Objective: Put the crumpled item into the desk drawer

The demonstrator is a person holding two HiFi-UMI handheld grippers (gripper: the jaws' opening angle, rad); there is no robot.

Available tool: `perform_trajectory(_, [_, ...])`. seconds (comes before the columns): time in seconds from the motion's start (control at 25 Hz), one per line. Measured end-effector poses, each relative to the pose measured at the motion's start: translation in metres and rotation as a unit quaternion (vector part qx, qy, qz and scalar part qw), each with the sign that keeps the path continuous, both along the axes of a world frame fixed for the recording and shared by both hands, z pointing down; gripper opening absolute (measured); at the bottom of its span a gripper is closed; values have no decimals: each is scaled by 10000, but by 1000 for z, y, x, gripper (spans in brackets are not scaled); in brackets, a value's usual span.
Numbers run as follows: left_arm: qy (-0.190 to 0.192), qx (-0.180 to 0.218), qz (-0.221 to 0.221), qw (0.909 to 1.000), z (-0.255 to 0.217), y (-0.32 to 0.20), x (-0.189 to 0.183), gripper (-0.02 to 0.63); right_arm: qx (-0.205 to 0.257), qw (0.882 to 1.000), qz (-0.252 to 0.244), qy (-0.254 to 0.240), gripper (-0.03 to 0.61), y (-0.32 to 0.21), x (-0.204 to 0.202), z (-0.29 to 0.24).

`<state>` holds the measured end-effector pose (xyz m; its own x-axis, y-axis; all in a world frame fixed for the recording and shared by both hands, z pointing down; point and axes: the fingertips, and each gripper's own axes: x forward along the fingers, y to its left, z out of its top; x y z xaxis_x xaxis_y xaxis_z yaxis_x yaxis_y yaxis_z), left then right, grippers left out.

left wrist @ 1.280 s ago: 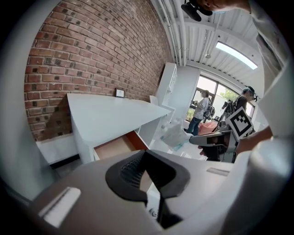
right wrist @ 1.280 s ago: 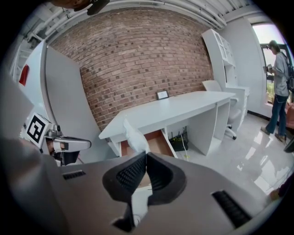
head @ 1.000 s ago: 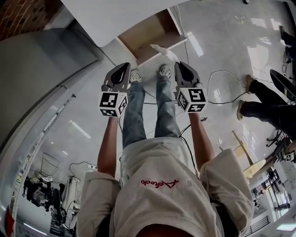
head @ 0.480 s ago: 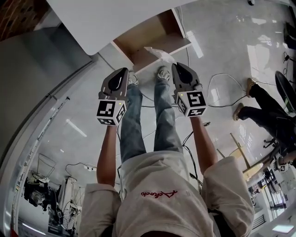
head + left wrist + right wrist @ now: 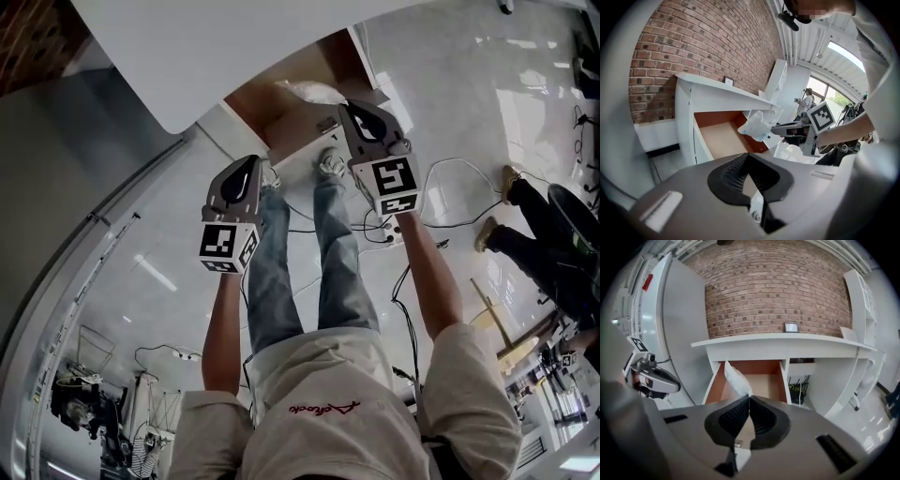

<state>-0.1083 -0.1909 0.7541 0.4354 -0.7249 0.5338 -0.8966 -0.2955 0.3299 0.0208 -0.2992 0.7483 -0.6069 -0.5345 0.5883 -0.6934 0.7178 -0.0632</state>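
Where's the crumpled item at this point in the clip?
The crumpled item is pinched in the right tool, upper middle of the head view, over the open drawer just under the white desk top.

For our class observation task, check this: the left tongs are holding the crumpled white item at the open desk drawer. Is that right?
Wrong side: the right tongs are holding the crumpled white item at the open desk drawer, as the right gripper view shows. The left tongs are shut with nothing between them.
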Motion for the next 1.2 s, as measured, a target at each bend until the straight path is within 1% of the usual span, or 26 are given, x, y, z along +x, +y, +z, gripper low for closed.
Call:
perform_trajectory(0.12, [28,6,-36,10000,2,3,2,9,282,9986,-348,273,12,-19,-8,1])
perform_trajectory(0.24, [90,3,-91,9999,7,4,5,9,561,9934,-763,645,12,-34,-15,8])
perform_trajectory(0.4, [139,4,-131,9998,11,5,8,9,943,9783,-1369,1237,12,-47,-24,17])
perform_trajectory(0.48, [156,9,-142,9998,10,5,9,9,1012,9725,-1565,1396,12,-51,-28,22])
perform_trajectory(0.76, [185,-2,-209,9996,16,8,4,9,815,9596,-2098,1687,12,-53,-47,61])
perform_trajectory(0.88, [224,-3,-221,9995,17,7,5,9,650,9546,-2294,1787,12,-48,-52,78])
perform_trajectory(1.04, [273,40,-217,9994,16,3,7,9,413,9521,-2417,1829,12,-45,-56,95])
perform_trajectory(1.2, [338,40,-215,9992,11,1,8,9,230,9485,-2460,1983,12,-44,-56,108])
